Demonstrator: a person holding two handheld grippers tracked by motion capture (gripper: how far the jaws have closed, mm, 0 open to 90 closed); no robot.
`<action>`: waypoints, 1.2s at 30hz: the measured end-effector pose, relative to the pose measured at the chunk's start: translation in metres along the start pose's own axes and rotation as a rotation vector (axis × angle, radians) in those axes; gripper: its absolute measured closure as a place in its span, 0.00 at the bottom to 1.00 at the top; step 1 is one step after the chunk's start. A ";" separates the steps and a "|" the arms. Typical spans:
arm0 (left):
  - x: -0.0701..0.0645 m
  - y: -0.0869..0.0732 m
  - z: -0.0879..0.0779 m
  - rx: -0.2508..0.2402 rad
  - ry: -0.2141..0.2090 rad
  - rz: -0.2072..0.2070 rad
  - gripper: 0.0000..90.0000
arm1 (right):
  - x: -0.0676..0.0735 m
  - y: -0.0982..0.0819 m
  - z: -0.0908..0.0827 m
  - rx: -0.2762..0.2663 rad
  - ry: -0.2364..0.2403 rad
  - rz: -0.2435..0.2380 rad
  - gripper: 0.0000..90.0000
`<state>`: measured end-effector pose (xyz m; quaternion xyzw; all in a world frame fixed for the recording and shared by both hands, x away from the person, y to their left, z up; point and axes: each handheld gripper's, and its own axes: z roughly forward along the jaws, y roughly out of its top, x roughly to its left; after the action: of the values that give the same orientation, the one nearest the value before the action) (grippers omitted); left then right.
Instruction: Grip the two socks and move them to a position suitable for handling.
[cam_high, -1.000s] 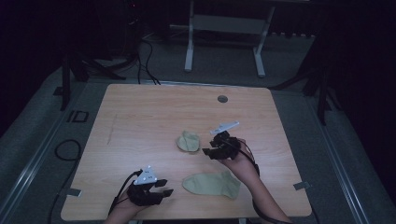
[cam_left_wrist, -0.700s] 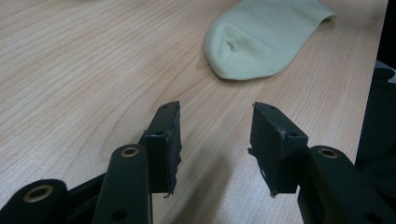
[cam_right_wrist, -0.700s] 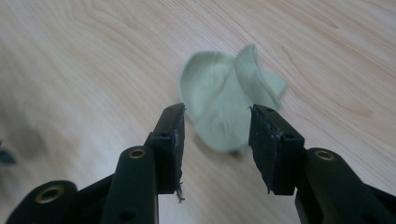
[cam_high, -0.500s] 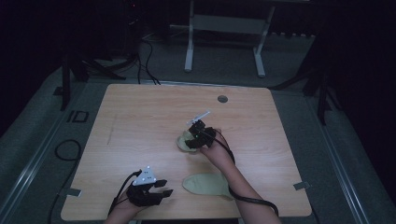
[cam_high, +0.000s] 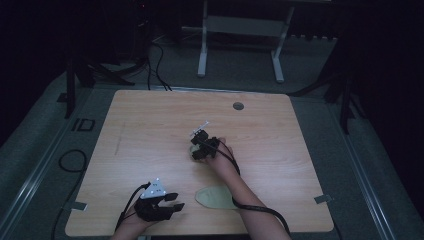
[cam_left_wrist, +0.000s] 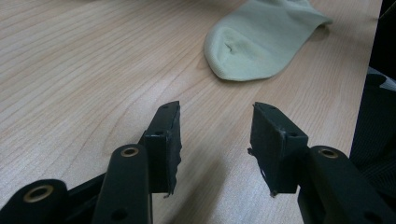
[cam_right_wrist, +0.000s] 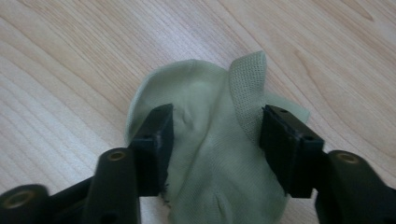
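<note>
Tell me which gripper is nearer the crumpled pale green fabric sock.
Right. The right gripper hangs over the crumpled sock, jaws straddling it; the left gripper rests apart at the table's near edge.

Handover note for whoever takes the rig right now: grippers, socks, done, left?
Right gripper: over the crumpled sock at mid-table, jaws open and just been opening, sock between them, not pinched.
Left gripper: parked near the table's near edge, jaws open, nothing between them.
Flat sock: lies spread out near the front edge, beside the right forearm; its toe shows ahead of the left gripper.
Table: otherwise bare wood.
Done: nothing lifted or paired as things lie.
Left: probably close the right gripper on the crumpled sock, then bring it to the flat one.
</note>
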<state>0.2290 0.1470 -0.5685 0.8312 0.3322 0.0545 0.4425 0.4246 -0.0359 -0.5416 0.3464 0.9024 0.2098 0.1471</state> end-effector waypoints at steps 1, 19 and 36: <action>0.000 0.000 0.000 0.001 0.001 -0.001 0.58 | 0.000 0.000 0.000 -0.001 0.001 -0.006 0.53; 0.000 0.000 0.002 0.001 -0.003 -0.007 0.53 | -0.003 0.000 -0.021 -0.030 -0.034 -0.003 0.92; -0.001 0.001 0.003 0.001 0.001 -0.011 0.52 | -0.021 -0.035 -0.092 -0.111 -0.078 0.027 0.92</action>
<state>0.2301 0.1440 -0.5698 0.8296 0.3368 0.0526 0.4422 0.3825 -0.0995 -0.4759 0.3576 0.8783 0.2477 0.1985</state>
